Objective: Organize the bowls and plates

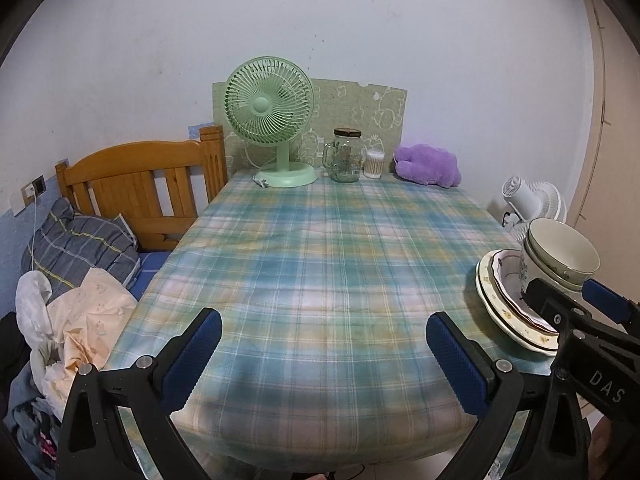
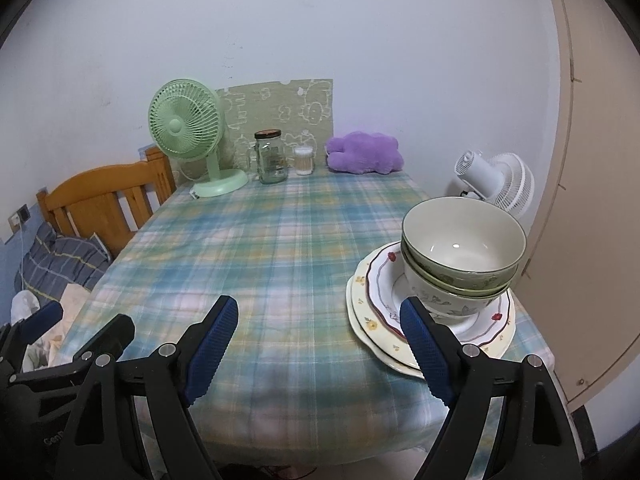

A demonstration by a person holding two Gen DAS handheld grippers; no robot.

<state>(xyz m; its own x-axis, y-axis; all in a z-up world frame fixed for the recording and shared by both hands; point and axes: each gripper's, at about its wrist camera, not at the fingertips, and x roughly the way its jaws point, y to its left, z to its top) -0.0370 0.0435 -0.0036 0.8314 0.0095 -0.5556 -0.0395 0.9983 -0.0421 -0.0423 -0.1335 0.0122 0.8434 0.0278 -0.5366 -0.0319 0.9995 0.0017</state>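
Bowls (image 2: 464, 248), two nested, sit on two stacked floral plates (image 2: 376, 300); the left gripper (image 1: 324, 344) and right gripper (image 2: 320, 332) gape wide, empty.

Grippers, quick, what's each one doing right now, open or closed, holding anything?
Left gripper: open, holding nothing.
Right gripper: open, holding nothing, beside the stacked plates.

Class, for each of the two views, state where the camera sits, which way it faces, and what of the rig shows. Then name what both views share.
Left wrist: on the left tool, facing the wall across the table; own open fingers show, right tool at right edge.
Right wrist: on the right tool, facing likewise; stacked bowls on plates nearby.
Shared: green fan, jar, purple plush.
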